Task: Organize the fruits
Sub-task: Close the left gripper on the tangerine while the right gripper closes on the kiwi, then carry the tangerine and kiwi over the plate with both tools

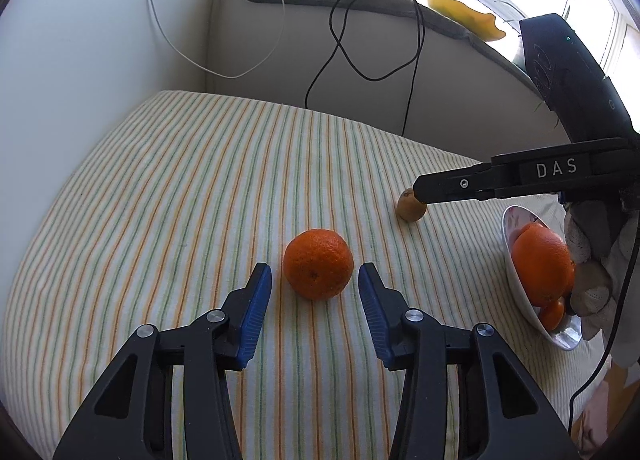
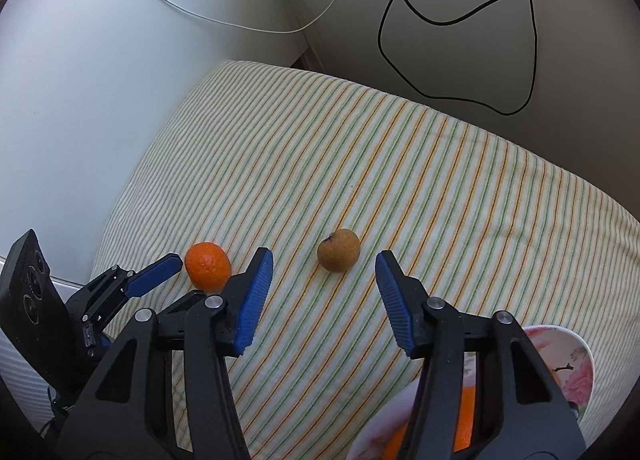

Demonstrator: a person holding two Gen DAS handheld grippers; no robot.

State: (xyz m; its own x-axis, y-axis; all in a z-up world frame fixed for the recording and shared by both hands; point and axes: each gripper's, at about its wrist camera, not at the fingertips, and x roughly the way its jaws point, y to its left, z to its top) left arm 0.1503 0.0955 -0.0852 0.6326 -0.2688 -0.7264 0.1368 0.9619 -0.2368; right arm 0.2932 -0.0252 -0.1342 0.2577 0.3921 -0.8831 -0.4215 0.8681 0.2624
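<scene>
Orange (image 1: 319, 264): lies on the striped cloth (image 1: 180, 163), straight ahead of the left gripper (image 1: 315, 282) and partly between its blue fingertips (image 1: 262, 280). Both pads stand clear of the peel, a gap visible on each side; the jaws are set a little wider than the fruit and hold nothing. The orange is close to round, so no long axis governs the approach; the jaw line already straddles its widest part. The left hand is the nearer one to it.

Brown fruit (image 2: 339, 250): small, roundish, dark stem end up and to the left, lying on the same cloth ahead of the right gripper (image 2: 324, 264). It sits just beyond the tip line and nearer the left finger than the right. These jaws are open well wider than the fruit and are empty.

Bowl (image 1: 520, 288): white, floral-patterned, at the right edge of the cloth, beside the right gripper and near the person's gloved hand (image 1: 596, 260); oranges already lie in it.

Judgement: each gripper needs a short forward advance before closing, the left less than the right. Risk: a round fruit may roll on soft cloth if one pad touches first
</scene>
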